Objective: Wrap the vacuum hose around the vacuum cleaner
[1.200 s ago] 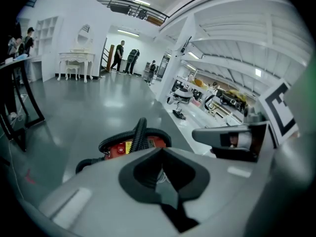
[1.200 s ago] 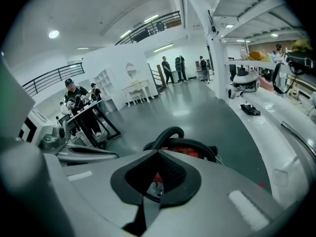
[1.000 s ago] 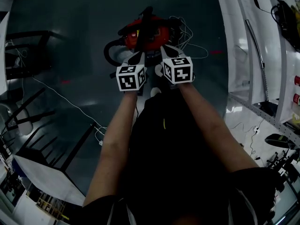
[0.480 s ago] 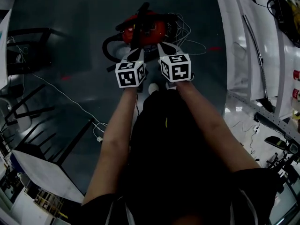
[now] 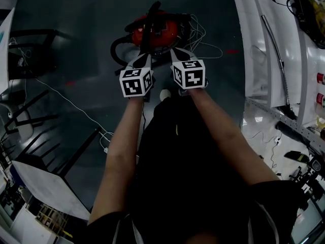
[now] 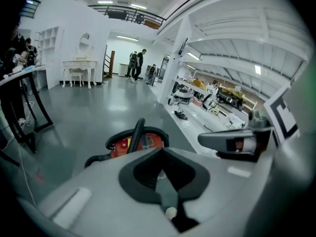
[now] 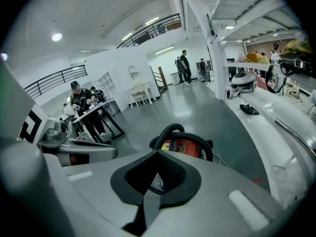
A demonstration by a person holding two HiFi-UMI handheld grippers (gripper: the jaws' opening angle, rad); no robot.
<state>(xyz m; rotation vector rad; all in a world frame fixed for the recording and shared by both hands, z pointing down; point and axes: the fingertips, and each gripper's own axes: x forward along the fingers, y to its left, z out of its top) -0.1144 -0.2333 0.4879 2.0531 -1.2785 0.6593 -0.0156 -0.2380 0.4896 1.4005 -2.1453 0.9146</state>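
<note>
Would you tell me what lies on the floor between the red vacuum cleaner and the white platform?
Loose loops of thin pale cable lie there beside the vacuum cleaner, short of the white platform; the head view shows this.

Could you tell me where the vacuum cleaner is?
Head view: the vacuum cleaner sits on the floor, top centre, beyond the left gripper and right gripper.

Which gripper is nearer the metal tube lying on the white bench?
Right. The metal tube lies off to the right of the right gripper; the left gripper sits on that gripper's far side, farther from the tube.
</note>
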